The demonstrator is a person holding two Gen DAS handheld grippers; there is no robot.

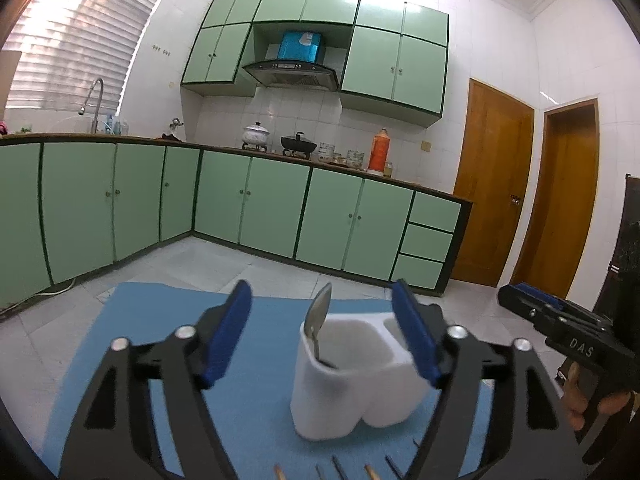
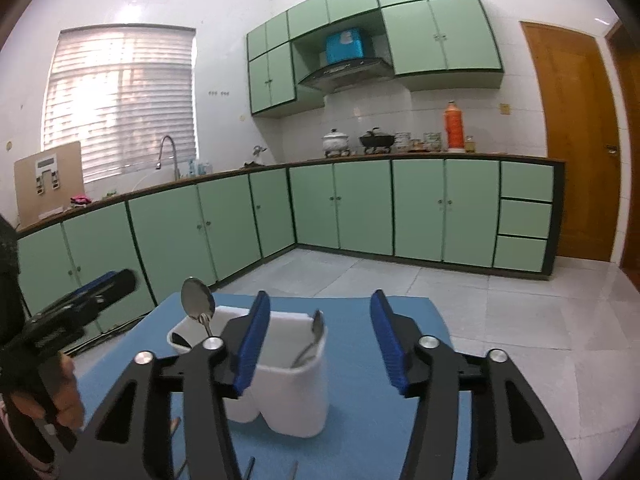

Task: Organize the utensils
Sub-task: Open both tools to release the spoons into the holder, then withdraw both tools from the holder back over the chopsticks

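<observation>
Now the blue mat (image 1: 132,344) covers the tabletop, the white holder (image 1: 352,380) sitting toward its far edge, a spoon (image 1: 318,320) in each compartment. Left tongs (image 1: 324,336) and right tongs (image 2: 320,344) both gape apart, gripping nothing.

**Green cabinets line a bright tiled kitchen**

Pale green base cabinets (image 2: 360,204) with dark trim run in an L beneath a dark countertop (image 2: 400,156), matched by wall cupboards (image 1: 396,60) flanking a range hood (image 1: 292,74). Daylight filters through a window blind (image 2: 120,104) above a tall curved faucet (image 2: 166,156). Two pots (one white, one black) and an orange flask (image 2: 454,126) stand along the counter. White wall tiles (image 1: 296,112), a pale tiled floor (image 2: 520,308) and wooden doors (image 1: 492,184) complete the room.
</observation>
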